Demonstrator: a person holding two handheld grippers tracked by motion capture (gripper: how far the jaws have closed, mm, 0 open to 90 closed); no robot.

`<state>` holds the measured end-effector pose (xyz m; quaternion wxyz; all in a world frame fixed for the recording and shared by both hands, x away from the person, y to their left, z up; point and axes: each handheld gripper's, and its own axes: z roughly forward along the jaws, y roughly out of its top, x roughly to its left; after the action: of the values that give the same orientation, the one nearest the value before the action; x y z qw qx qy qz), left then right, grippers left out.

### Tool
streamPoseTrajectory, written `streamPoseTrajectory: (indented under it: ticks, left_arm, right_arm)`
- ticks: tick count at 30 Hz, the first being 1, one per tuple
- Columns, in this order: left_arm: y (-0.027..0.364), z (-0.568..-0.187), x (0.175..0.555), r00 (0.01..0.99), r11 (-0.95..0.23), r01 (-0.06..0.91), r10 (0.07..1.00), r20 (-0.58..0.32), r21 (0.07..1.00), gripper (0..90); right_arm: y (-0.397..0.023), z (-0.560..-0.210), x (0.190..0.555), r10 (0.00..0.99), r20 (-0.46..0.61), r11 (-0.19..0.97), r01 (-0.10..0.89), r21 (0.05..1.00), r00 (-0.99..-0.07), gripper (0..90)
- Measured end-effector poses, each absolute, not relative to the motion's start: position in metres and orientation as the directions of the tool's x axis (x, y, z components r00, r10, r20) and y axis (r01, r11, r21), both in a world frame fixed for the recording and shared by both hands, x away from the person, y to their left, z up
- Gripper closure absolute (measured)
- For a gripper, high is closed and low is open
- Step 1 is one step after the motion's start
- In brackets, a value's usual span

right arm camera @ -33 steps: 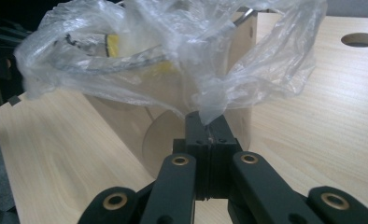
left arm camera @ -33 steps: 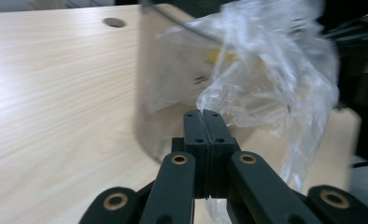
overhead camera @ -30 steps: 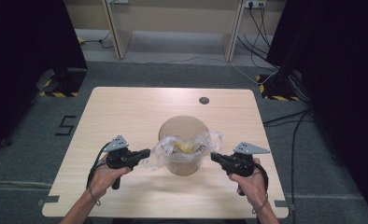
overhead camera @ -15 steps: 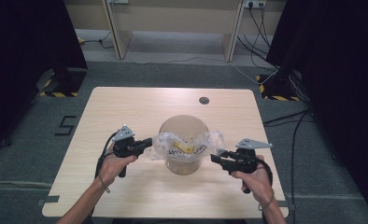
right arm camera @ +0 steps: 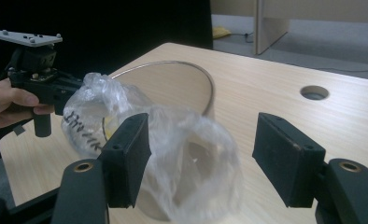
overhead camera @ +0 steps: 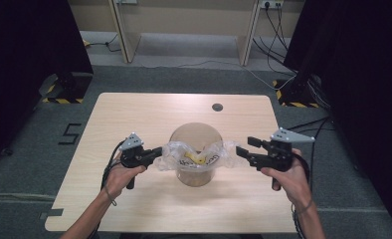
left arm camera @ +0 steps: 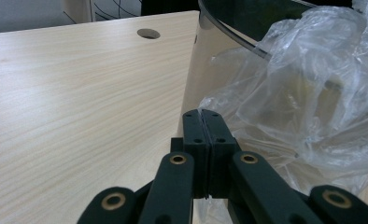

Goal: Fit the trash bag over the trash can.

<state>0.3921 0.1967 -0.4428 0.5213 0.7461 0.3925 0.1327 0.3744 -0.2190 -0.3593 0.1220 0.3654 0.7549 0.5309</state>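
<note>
Light wooden counter (overhead camera: 134,114) across the middle of the high view, with a round tan cylindrical bin (overhead camera: 195,144) just below centre and a small dark round hole (overhead camera: 217,107) above it, toward the counter's far edge. Crumpled clear plastic bag (overhead camera: 194,155) draped over the bin's rim, spilling out to both sides (something yellow showing through it, too small to identify). Left tongs (overhead camera: 155,151) at centre-left, held in the left hand (overhead camera: 118,175), jaws pressed together in the left gripper view with the bag's edge lying against them; whether film is pinched between them cannot be told. Right tongs (overhead camera: 243,150) at centre-right, in the right hand (overhead camera: 289,178), jaws spread wide, just beside the bag's right edge and apart from it.
</note>
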Motion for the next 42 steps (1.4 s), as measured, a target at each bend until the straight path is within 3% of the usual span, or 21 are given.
streamPoseTrajectory:
  ticks: [4,6,9,13,20,23,42]
  left_arm:
    - [0.199,-0.442,0.392,0.660,-0.147,0.445,0.720,-0.213,0.883,88.5]
    - [0.200,-0.442,0.393,0.668,-0.148,0.443,0.713,-0.215,0.884,88.1]
    - [0.200,-0.443,0.394,0.669,-0.146,0.443,0.710,-0.217,0.885,88.2]
    - [0.199,-0.441,0.396,0.674,-0.151,0.436,0.708,-0.211,0.887,89.0]
    - [0.200,-0.444,0.404,0.661,-0.140,0.446,0.717,-0.220,0.884,89.3]
    - [0.202,-0.451,0.411,0.649,-0.109,0.475,0.714,-0.264,0.873,89.3]
    - [0.197,-0.459,0.422,0.642,-0.108,0.491,0.716,-0.275,0.864,89.5]
  right_arm:
    - [-0.193,-0.368,0.400,0.632,0.189,0.258,0.434,0.863,-0.752,41.6]
    - [-0.190,-0.374,0.409,0.635,0.176,0.294,0.446,0.845,-0.752,50.5]
    - [-0.193,-0.382,0.417,0.610,0.207,0.281,0.454,0.846,-0.765,73.7]
    - [-0.197,-0.381,0.423,0.639,0.152,0.293,0.421,0.859,-0.754,86.5]
    - [-0.191,-0.387,0.443,0.701,0.067,0.334,0.410,0.849,-0.710,88.8]
    - [-0.185,-0.398,0.452,0.725,0.040,0.355,0.422,0.834,-0.688,88.9]
    - [-0.154,-0.444,0.490,0.704,0.153,0.339,0.518,0.785,-0.694,89.2]
